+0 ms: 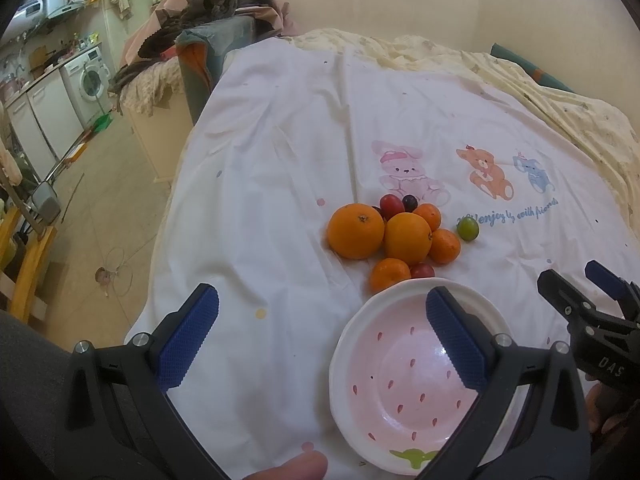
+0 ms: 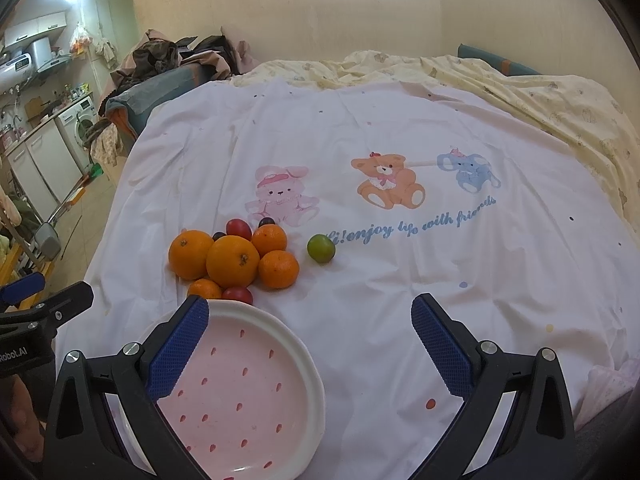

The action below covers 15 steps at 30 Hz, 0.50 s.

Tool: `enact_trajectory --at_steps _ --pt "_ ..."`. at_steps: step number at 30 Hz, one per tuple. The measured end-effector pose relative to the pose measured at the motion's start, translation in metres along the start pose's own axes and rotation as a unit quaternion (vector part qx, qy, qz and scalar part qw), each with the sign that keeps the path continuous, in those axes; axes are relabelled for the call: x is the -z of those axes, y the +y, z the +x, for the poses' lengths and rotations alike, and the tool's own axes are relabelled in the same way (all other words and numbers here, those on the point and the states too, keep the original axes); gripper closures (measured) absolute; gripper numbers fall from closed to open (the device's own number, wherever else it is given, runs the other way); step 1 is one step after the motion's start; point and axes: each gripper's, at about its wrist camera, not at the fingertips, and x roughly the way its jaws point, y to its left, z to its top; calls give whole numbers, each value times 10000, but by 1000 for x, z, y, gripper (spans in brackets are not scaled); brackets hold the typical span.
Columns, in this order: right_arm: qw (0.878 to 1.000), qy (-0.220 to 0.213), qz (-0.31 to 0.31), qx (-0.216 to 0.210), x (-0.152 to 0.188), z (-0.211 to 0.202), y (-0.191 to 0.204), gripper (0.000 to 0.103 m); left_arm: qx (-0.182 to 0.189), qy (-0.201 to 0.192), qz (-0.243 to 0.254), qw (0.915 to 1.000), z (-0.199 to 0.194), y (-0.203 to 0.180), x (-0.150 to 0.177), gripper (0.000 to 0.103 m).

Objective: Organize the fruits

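Here we list: a pink plate [image 1: 400, 392] on the white sheet [image 1: 260, 184] of the bed. At its 12 o'clock, touching in one heap, lie oranges [image 1: 355, 231], tangerines [image 1: 444, 245] and red plums [image 1: 390, 205]. One green plum [image 1: 467, 228] lies apart, at the heap's 3 o'clock. Our left gripper [image 1: 322, 338] and right gripper [image 2: 310, 346] both hover with fingers wide, holding nothing.

plate [image 2: 256, 360] cut off below, fingers [image 2: 178, 348] overlapping
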Motion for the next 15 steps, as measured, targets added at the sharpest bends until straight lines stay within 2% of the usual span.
enact_trajectory --at_steps 15 --pt "10000 15 -34 6 1 0 1 0 -44 -14 29 10000 0 0 -1 1"
